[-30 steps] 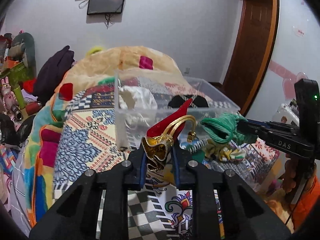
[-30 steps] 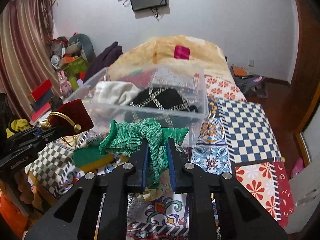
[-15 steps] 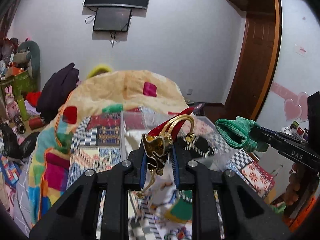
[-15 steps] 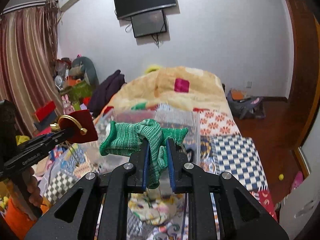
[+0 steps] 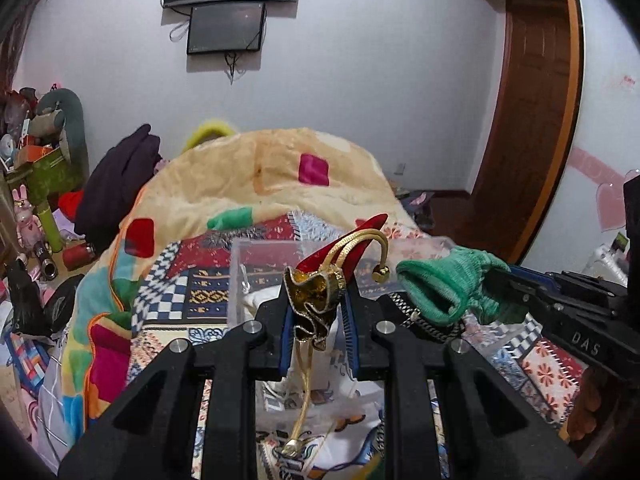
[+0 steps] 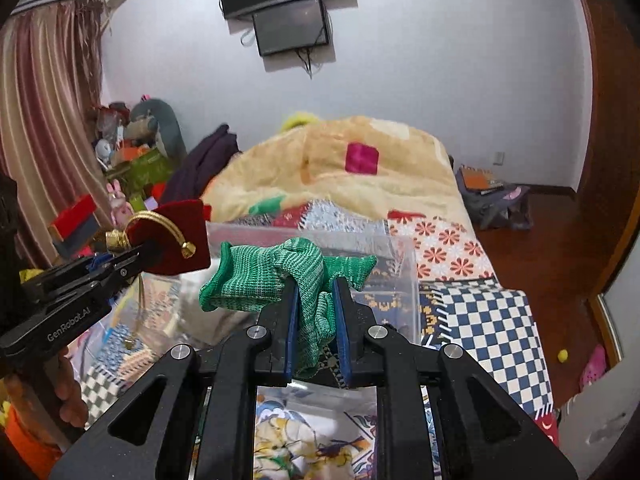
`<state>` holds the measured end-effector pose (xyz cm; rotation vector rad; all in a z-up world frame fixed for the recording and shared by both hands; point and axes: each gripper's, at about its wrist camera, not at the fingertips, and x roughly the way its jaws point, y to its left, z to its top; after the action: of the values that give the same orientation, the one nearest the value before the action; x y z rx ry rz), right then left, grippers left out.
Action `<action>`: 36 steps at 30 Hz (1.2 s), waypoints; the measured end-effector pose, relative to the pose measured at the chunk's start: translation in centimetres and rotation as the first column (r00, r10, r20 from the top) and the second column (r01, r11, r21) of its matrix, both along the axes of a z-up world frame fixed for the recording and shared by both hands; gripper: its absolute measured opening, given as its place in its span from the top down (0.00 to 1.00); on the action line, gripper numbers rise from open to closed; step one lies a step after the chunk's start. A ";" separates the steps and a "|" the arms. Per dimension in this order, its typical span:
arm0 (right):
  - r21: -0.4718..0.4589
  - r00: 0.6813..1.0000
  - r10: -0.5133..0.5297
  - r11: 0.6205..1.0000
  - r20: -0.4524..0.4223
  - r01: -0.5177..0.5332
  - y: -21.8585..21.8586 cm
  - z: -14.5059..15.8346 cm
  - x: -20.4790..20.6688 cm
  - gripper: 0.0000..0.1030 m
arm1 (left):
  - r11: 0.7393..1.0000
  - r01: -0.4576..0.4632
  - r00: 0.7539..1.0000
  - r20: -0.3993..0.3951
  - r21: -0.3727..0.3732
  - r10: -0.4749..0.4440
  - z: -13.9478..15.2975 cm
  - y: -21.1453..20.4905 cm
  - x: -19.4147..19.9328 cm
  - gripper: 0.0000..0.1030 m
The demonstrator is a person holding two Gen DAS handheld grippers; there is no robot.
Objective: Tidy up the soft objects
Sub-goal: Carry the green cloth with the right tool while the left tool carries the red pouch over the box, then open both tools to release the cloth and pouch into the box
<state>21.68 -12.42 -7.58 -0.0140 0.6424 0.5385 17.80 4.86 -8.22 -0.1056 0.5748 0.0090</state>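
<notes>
Over patchwork bed [image 6: 496, 320] — clear bin [image 6: 404, 264], white walls [image 6: 440, 60].

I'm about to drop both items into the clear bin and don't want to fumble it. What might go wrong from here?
1. The red pouch's gold cord dangles well below the left gripper; it might snag on the clear bin rim.
2. The right gripper pinches the green knit glove by a bunched part, with the cuff hanging free, so it may drape over the wall.
3. The grippers are side by side, so they risk bumping.
</notes>
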 end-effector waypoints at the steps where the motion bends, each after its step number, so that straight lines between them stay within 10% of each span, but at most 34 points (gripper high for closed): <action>1: -0.011 1.000 0.002 1.000 -0.011 -0.002 0.2 -0.4 0.3 0.85 | 1.000 0.001 1.000 -0.015 0.001 -0.001 -0.5 -0.1 0.5 0.80; 13: -0.097 0.997 0.010 0.995 -0.078 -0.017 1.4 -3.0 1.4 0.82 | 0.999 0.032 0.989 -0.147 0.012 -0.030 -4.0 -1.1 3.4 0.79; 17: -0.118 0.997 0.008 0.993 -0.075 -0.017 1.3 -3.1 1.4 0.80 | 0.999 0.047 0.988 -0.147 0.020 -0.044 -3.8 -1.4 2.9 0.61; 36: -0.027 1.000 0.013 1.000 0.019 -0.012 -2.8 0.8 -3.3 0.27 | 0.994 0.108 0.993 -0.042 0.009 -0.107 0.5 -2.0 -4.2 0.21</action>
<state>18.39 -15.21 -6.74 -0.0485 0.6310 0.5413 13.59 2.89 -7.73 -0.0634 0.6210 -0.0904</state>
